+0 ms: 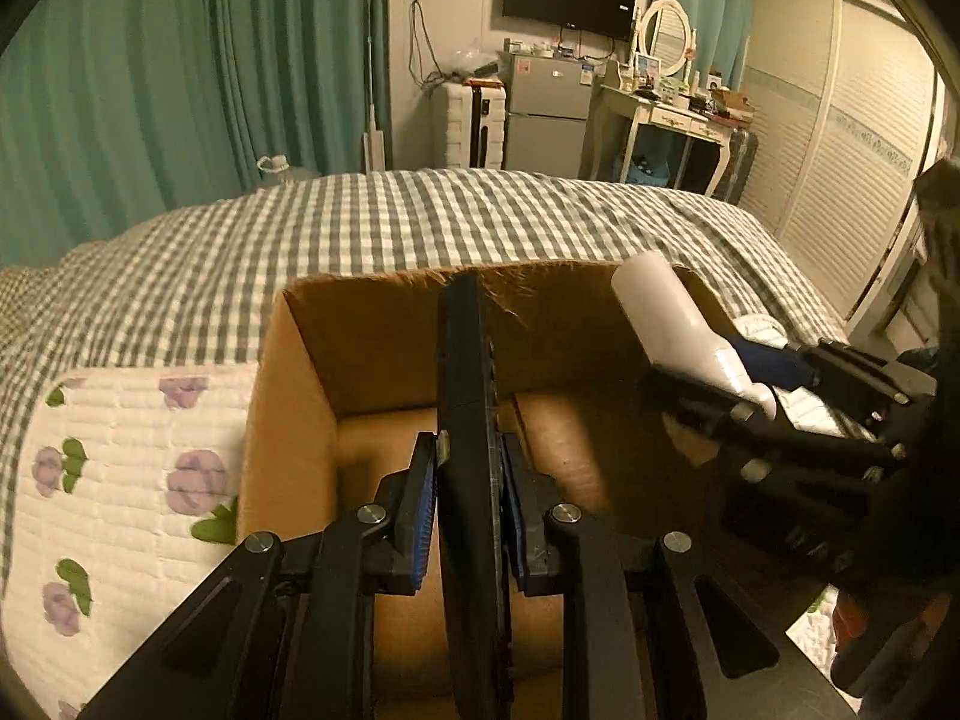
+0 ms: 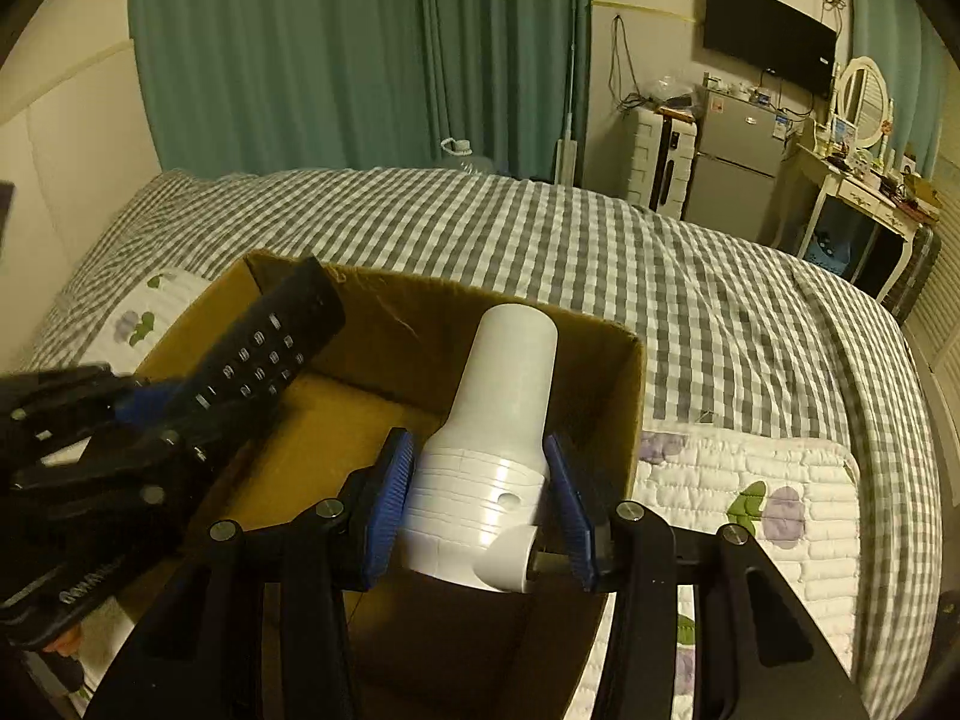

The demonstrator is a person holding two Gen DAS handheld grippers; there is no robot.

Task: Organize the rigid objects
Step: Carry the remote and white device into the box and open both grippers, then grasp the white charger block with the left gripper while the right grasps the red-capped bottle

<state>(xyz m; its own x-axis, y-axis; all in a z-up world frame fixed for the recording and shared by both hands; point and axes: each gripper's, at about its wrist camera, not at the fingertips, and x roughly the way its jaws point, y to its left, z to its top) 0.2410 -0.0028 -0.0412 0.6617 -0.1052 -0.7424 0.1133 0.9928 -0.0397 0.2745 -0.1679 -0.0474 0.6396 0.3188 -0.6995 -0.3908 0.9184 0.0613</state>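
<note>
Two hand-held grippers are poised over an open cardboard box [image 2: 624, 396] that sits on a bed with a gray-and-white checked cover [image 2: 600, 240]. The left gripper [image 1: 467, 498] has its blue-padded tongs pressed against the sides of a black remote control [image 1: 465, 372], held edge-up and pointing toward 12 o'clock in its own view; seen from the right wrist, the same remote [image 2: 264, 354] lies at 9 to 10 o'clock, above the box's left wall. The right gripper [image 2: 480, 498] pinches a white hair-dryer-like appliance [image 2: 498, 420] around its ribbed body, barrel aimed at 12 o'clock over the box interior; in the left view this appliance [image 1: 678, 318] appears at 2 to 3 o'clock. The visible box floor shows bare cardboard, so nothing seems deposited there yet. A quilted floral pad [image 1: 120, 468] lies beside the box. Judged from this, both items are gathered but unreleased; lowering and letting go remain.
</note>
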